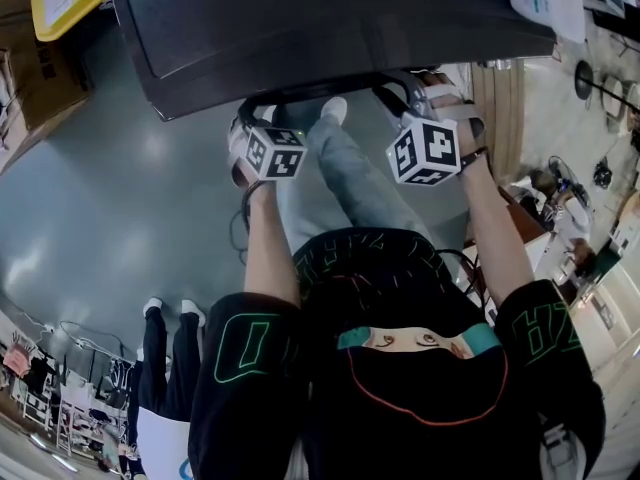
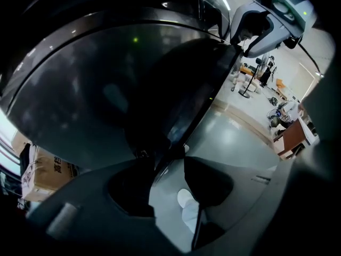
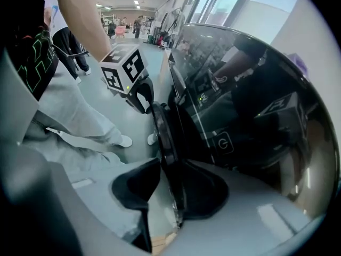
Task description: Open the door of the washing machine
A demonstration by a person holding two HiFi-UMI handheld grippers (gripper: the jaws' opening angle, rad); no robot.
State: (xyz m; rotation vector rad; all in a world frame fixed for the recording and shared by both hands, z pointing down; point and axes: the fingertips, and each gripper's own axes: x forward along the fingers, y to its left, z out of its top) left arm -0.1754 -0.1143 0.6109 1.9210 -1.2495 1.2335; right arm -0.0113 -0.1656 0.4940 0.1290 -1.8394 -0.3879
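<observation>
The washing machine's dark lid point(image 1: 330, 28) fills the top of the head view, and both grippers reach up to its front edge. My left gripper point(image 1: 250, 118) sits at the left of that edge. In the left gripper view the lid's edge point(image 2: 173, 127) runs between the left gripper's point(image 2: 170, 183) pads, with a sliver of floor showing beside the right-hand pad, so it is open. My right gripper point(image 1: 405, 93) is at the right. In the right gripper view the right gripper point(image 3: 170, 188) is shut on the lid's rim point(image 3: 162, 137), one pad on each side.
The machine's control panel point(image 3: 224, 141) with a power symbol lies just behind the rim. The holder's legs and white shoes point(image 1: 335, 108) stand close below the lid. A cardboard box point(image 1: 25, 78) is at the left; another person point(image 1: 170, 348) stands behind on the grey floor.
</observation>
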